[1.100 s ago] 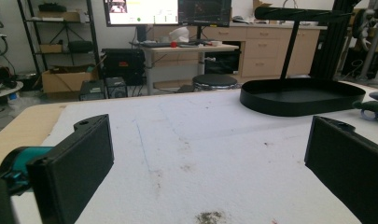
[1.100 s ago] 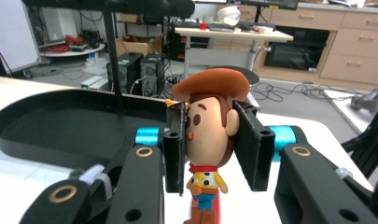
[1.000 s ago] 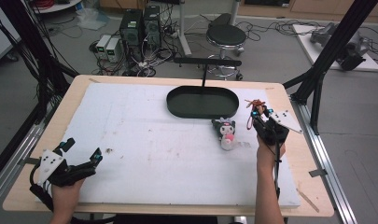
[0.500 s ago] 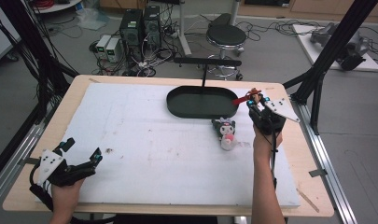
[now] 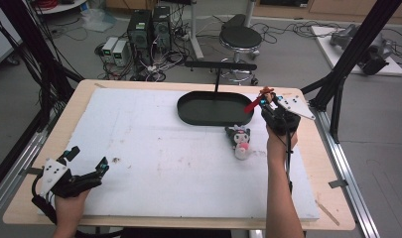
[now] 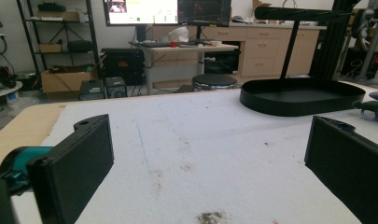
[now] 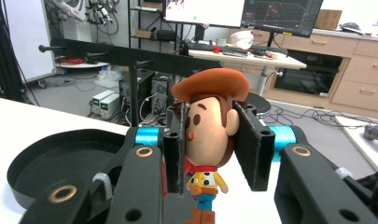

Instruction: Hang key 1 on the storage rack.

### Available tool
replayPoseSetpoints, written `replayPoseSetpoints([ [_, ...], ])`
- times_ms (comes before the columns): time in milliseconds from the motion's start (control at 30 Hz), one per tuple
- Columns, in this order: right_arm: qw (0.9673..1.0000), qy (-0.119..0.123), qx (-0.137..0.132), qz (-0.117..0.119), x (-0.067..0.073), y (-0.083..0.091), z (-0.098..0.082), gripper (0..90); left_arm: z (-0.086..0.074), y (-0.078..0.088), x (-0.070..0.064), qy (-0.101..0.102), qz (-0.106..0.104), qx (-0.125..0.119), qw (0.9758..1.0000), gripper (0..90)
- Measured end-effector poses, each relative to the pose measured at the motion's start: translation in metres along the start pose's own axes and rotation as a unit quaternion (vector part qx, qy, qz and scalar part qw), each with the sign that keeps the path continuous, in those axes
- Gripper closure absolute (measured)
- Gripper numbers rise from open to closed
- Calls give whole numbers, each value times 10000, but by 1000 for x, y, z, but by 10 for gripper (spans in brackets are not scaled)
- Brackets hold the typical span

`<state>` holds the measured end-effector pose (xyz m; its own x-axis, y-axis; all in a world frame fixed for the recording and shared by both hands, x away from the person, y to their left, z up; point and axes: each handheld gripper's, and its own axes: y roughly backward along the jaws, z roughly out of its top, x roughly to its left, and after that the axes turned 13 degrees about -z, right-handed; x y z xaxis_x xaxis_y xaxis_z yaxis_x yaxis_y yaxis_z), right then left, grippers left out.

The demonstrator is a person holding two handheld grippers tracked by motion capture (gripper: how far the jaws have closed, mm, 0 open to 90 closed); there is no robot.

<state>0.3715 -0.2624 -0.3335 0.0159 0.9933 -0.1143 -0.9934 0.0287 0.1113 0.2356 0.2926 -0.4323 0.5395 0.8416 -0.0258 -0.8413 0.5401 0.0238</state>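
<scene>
Two right fingers (image 7: 252, 144) clamp the cowboy figure (image 7: 210, 135) by its head — left gripper (image 6: 200, 168) gapes empty.

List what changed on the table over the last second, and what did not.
The right tool, shut on the cowboy figure, carried it up and away from the person, from beside the plush to the right end of the black tray. The grip did not change. The left tool stayed open at the near left corner; plush and tray did not move.
</scene>
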Motion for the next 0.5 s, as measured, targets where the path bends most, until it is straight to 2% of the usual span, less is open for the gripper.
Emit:
replayPoseSetpoints([
  [500, 9999, 5, -99, 20, 5, -16, 23, 665, 0, 1, 0, -12, 2, -5, 10000, 17],
])
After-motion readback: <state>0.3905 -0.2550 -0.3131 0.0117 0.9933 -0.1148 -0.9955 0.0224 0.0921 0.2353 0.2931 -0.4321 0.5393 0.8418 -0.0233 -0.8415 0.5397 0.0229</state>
